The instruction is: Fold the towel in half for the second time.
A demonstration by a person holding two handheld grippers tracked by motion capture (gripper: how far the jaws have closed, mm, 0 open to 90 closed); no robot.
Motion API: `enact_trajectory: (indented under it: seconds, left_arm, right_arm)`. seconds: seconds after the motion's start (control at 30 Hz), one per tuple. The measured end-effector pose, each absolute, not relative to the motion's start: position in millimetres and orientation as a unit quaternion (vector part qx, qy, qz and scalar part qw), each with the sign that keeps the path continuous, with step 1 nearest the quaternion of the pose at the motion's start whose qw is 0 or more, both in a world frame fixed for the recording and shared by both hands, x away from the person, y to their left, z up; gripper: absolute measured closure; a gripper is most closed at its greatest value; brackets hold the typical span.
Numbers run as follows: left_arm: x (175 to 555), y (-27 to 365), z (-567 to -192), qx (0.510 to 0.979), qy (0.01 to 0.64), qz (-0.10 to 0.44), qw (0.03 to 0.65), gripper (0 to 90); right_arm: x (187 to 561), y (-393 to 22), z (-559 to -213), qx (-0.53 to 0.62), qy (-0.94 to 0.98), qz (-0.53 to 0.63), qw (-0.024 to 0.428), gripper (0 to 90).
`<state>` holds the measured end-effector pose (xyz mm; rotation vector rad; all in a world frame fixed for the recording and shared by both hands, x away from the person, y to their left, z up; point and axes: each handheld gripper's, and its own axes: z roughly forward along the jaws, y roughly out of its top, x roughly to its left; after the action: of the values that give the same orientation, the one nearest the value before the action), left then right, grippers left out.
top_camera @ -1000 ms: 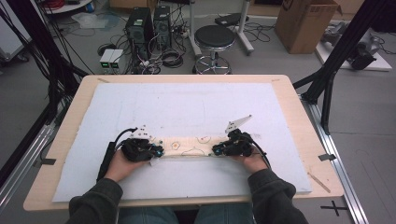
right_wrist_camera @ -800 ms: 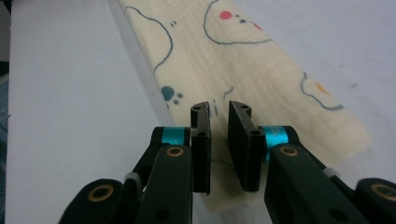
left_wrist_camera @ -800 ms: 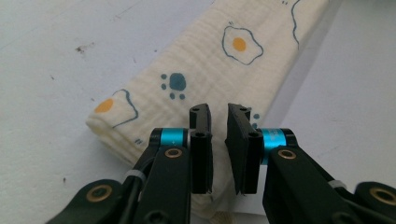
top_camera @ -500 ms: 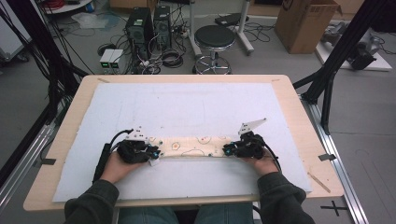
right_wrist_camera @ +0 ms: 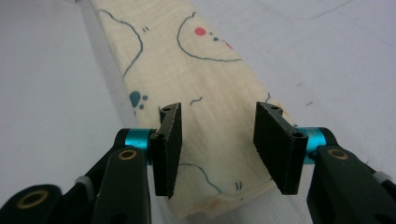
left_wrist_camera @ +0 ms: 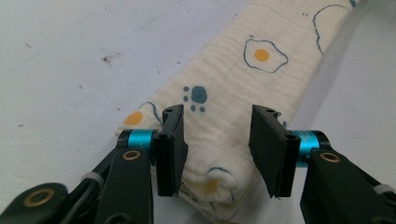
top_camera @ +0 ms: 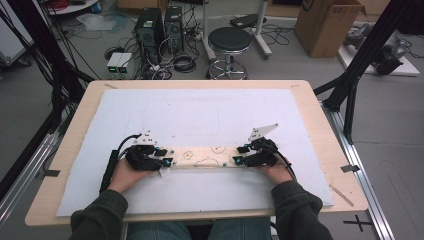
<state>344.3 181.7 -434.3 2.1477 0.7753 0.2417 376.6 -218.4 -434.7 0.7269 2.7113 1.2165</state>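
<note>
At lower centre of the high view, the folded cloth lies between both grippers. The left gripper and right gripper views reveal jaws just opened, straddling its ends unclamped.

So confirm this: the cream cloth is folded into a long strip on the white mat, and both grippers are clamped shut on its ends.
Wrong on the grip. In both gripper views the left gripper and right gripper have just been opening; jaws stand apart over the cloth strip, still folded on the white mat.
</note>
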Motion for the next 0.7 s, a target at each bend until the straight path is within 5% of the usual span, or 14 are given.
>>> enact_trajectory:
  seconds: [0.7]
  left_arm:
    - [340,186,-440,0.852,0.303,0.095,0.417,50.4]
  right_arm:
    - [367,-229,-440,0.214,0.889,0.399,0.069,47.0]
